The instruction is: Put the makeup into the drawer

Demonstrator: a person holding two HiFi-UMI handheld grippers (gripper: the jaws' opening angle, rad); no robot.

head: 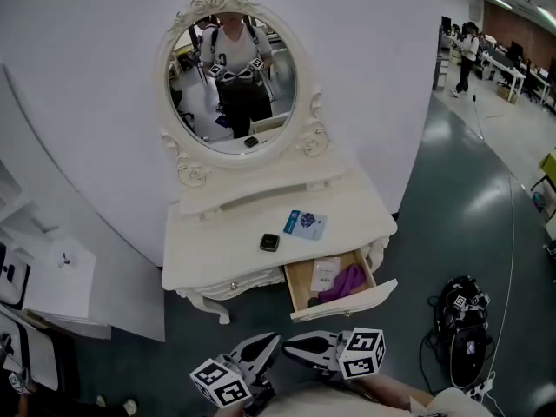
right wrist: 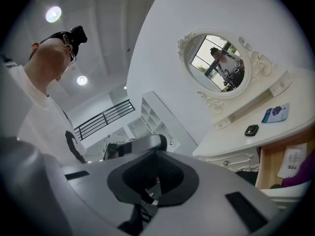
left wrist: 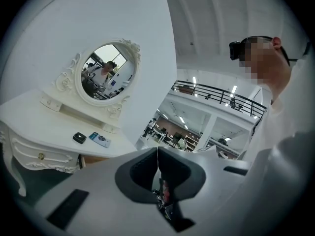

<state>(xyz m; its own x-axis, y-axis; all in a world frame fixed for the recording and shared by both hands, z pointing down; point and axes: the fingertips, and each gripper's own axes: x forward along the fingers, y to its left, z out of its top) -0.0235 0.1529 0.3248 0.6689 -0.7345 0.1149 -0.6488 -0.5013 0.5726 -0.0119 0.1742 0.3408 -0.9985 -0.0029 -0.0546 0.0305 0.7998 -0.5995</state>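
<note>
White dressing table [head: 226, 241]; black compact [head: 270, 242]; purple thing [head: 347, 281], perhaps cloth.

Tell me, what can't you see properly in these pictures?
- Head view: print on the blue packet is too small to read.
- Head view: the tabletop hides the drawer's back; the purple thing inside is too small to name.
- Left gripper view: the left gripper covers most of the drawer.
- Right gripper view: the picture's edge cuts the drawer off.

White carved desk [head: 365, 208], oval mirror [head: 231, 81] upright at its back. On top: small black square case [head: 269, 242]; near it, flat blue-and-white packet [head: 305, 224].
</note>
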